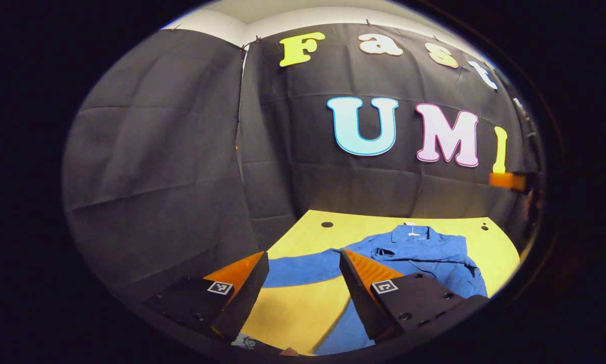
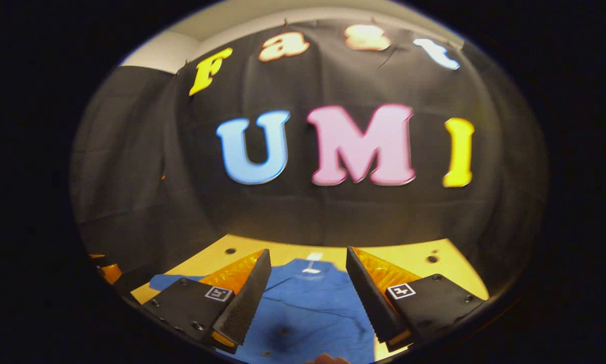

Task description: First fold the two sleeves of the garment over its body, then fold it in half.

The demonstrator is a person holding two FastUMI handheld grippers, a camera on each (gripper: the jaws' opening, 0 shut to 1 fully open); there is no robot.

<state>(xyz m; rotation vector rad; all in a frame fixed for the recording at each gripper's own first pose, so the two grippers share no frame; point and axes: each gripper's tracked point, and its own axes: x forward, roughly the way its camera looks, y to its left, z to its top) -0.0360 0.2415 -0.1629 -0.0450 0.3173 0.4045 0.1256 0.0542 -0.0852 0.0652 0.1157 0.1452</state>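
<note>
Yellow table [image 1: 303, 308] carries blue garment [image 1: 434, 255], lying flat, collar toward booth wall. One sleeve [image 1: 297, 270] extended sideways across table. Left gripper [image 1: 303, 296] spread wide above sleeve, nothing pinched. Right gripper [image 2: 308, 298] spread wide above garment body, empty.

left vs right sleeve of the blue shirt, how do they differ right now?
In the left gripper view, one sleeve lies stretched flat out across the yellow table, away from the body; the other sleeve is already folded over the body, bunched and wrinkled. Both are blue and neither is gripped: the left gripper is open above them.
</note>
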